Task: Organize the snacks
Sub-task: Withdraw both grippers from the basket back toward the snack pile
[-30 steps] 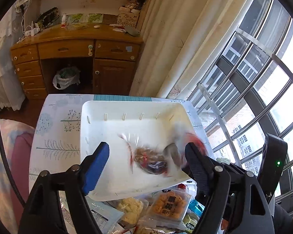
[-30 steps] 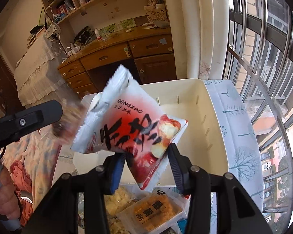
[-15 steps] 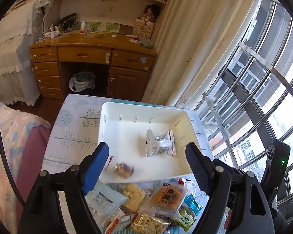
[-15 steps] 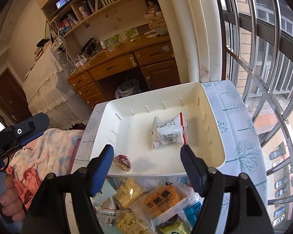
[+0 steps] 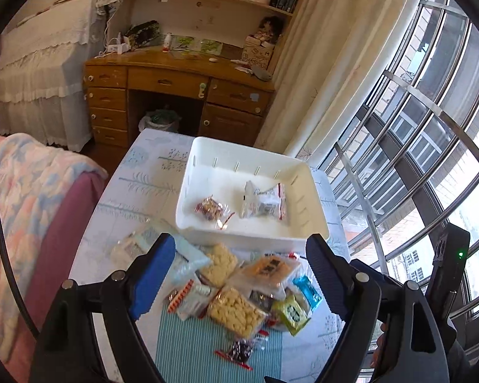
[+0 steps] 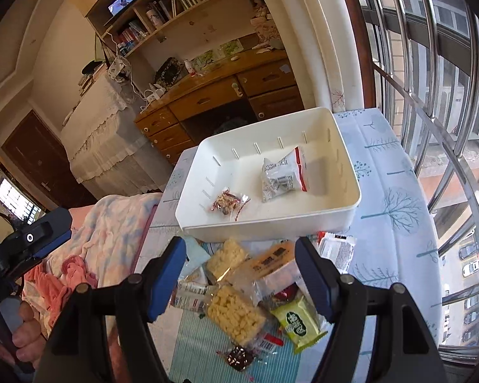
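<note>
While most snacks lie heaped on table just before bin, two packets sit inside bin. We hold left gripper and right gripper above heap, both spread wide, empty. Risk we see: overlapping slippery wrappers, so pinch may catch two packs or slip; drop may miss bin rim.

Left gripper jaws wide apart, right gripper likewise, both empty
</note>
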A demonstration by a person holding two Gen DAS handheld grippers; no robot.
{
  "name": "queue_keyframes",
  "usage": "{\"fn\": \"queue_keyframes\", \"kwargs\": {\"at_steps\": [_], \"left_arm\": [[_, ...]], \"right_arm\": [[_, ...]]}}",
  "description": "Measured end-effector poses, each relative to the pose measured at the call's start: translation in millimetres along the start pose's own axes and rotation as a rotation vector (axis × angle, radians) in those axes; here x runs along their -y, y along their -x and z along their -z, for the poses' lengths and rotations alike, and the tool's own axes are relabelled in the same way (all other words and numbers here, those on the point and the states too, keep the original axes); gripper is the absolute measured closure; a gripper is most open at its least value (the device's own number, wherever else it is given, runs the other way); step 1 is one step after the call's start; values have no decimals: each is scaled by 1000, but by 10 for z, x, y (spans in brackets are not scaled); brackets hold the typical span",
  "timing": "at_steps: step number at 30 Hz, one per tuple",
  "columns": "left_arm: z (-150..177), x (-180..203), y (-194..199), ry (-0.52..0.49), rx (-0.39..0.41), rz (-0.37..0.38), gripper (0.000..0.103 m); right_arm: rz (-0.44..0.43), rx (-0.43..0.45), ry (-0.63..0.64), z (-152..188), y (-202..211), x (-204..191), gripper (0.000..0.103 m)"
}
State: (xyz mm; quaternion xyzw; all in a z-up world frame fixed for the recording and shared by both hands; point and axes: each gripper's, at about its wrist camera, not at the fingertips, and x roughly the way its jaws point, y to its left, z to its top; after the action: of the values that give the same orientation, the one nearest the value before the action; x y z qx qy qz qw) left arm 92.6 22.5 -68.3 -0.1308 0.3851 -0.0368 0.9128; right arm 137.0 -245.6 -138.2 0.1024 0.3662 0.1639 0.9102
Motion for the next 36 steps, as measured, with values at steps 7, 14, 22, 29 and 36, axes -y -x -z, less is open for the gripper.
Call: {"fn": "queue_keyframes", "kwargs": {"at_steps": [7, 14, 22, 29, 36], "left_arm": [[362, -89, 290, 41, -25, -59, 20], [581, -141, 433, 60, -69, -87, 17], [725, -158, 298, 38, -160, -94, 15], [682, -321, 135, -5, -219, -75, 15], [524, -568, -71, -62, -285, -28, 11]], "right_arm": [[-29, -71, -10, 332, 46, 62, 32], [-75, -142, -55, 576, 27, 109, 32], [-100, -229, -128, 778, -127, 166, 31], [-91, -297, -210, 937, -335, 130, 27], [-16, -299, -315, 978, -470, 87, 20]]}}
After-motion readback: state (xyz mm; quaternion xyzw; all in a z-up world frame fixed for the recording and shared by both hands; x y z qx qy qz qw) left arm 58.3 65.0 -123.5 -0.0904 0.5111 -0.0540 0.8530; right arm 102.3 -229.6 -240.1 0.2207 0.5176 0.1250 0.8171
